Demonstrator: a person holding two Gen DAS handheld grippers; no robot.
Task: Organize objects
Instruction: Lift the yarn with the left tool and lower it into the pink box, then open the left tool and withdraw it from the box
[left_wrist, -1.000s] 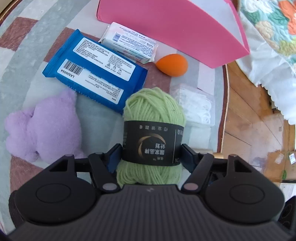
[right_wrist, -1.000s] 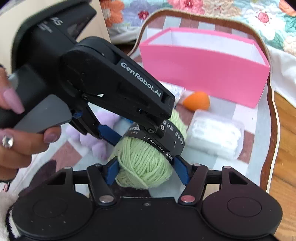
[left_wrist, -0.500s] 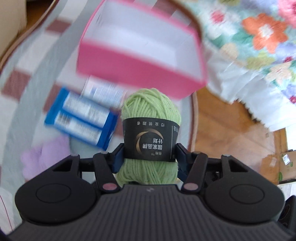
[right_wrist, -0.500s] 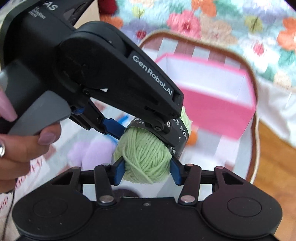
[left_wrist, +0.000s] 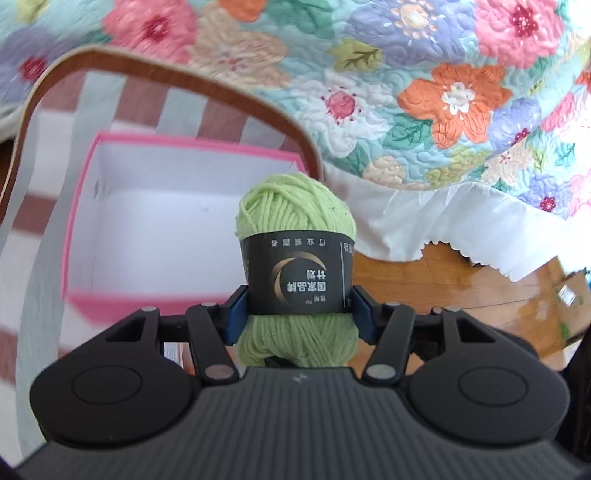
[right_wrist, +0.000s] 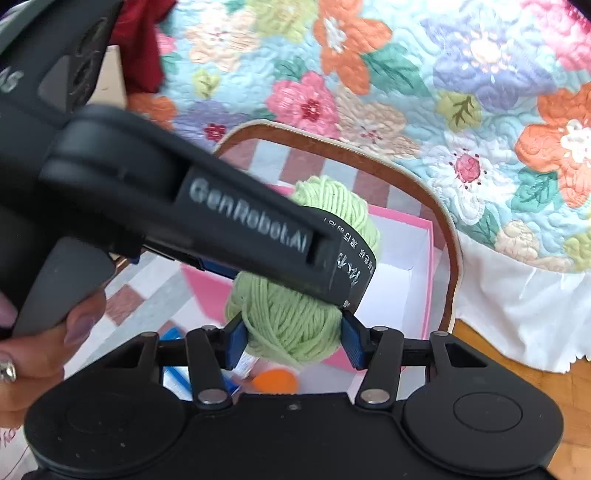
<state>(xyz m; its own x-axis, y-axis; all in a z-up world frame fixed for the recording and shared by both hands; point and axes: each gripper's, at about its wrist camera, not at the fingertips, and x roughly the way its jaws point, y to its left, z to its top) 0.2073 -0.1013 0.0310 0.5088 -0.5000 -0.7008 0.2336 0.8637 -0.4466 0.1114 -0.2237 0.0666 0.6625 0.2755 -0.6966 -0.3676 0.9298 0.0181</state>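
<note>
A green yarn ball with a black paper band is held in the air by both grippers. My left gripper is shut on its banded middle. My right gripper is shut on its lower end, and the left gripper's body crosses the right wrist view. The pink box with a white inside lies open below and to the left of the yarn; it also shows in the right wrist view. No object shows in the part of the box I can see.
The box sits on a striped mat with a brown rim. An orange egg-shaped sponge and a blue packet lie below the right gripper. A floral quilt hangs behind, with wooden floor to the right.
Both grippers have lifted the yarn ball off the mat and carried it forward to above the pink box. The plush toy, packets and sponge have dropped out of the left wrist view.
</note>
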